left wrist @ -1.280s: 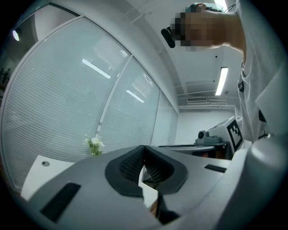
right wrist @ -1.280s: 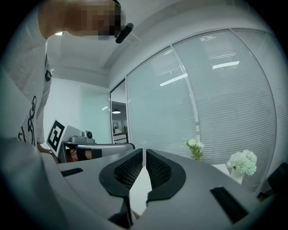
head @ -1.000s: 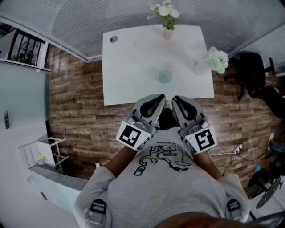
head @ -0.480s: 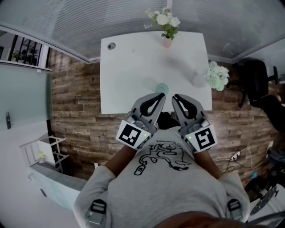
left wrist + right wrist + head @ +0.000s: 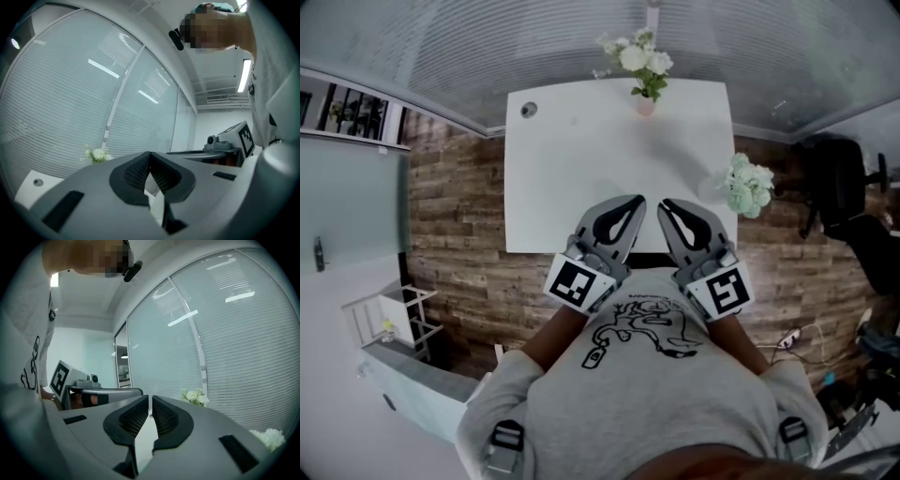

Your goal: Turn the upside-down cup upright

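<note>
From the head view I see a wooden floor [image 5: 450,234] with the white surface [image 5: 581,169] standing on it at my 12 o'clock. Both claws sit side by side over its near edge, close against my chest. The left claw [image 5: 635,200] is pressed fully together and has nothing in it; its own view shows the ribbed pads meeting at the tip [image 5: 150,153]. The right claw [image 5: 664,203] is all but closed, with only a hairline slit between its pads [image 5: 150,397], and it is just as empty. A dark office chair [image 5: 839,187] stands off at 3 o'clock. On the surface, one bunch of white flowers [image 5: 748,186] sits at the 3 o'clock edge and a small pink vase of flowers [image 5: 639,64] at 12 o'clock. A round cable hole [image 5: 528,110] marks the 11 o'clock corner. I cannot find the cup in any view. If it is on the surface, I judge it lies at 6 o'clock, hidden under my claw tips. I expect it to be light, rigid and smooth-walled, so liable to slip or skid. I would open one claw wide, pinch the side wall around mid-height, then roll it over.
</note>
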Available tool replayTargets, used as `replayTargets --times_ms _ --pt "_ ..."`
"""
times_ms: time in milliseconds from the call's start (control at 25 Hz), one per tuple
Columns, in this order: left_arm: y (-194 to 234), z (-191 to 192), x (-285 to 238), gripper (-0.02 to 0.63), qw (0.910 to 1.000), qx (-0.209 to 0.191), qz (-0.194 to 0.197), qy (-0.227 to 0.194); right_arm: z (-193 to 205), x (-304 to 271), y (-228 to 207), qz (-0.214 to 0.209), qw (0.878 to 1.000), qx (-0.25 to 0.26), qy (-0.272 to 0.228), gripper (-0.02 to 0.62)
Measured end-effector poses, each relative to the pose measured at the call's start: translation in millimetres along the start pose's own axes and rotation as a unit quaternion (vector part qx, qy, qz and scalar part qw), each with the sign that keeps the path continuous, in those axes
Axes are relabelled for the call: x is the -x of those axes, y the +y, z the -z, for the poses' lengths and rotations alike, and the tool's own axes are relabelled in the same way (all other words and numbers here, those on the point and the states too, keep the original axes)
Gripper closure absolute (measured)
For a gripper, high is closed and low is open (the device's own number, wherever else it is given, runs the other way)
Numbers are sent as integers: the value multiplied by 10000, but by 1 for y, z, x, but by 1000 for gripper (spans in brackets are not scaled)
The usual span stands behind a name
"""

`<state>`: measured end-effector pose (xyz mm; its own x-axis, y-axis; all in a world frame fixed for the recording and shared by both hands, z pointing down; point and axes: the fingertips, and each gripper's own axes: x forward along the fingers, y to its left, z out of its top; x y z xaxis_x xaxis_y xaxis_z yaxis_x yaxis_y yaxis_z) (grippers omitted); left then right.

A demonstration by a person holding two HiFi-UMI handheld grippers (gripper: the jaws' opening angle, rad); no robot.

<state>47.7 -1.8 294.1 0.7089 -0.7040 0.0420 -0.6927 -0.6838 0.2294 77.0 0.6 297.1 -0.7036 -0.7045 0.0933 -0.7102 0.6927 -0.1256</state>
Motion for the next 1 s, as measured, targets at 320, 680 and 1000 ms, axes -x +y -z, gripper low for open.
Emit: replayTargets --times_ms 320,680,1000 --pt "8 -4 -24 603 9999 -46 -93 -38 -3 -10 -22 -96 10000 -7 -2 548" --pt "19 -6 -18 603 9999 -92 -130 -8 -3 -24 -17 -121 9999 -10 91 548" --pt "32 0 -5 601 9998 -121 81 166 0 -36 -11 105 9997 108 200 549"
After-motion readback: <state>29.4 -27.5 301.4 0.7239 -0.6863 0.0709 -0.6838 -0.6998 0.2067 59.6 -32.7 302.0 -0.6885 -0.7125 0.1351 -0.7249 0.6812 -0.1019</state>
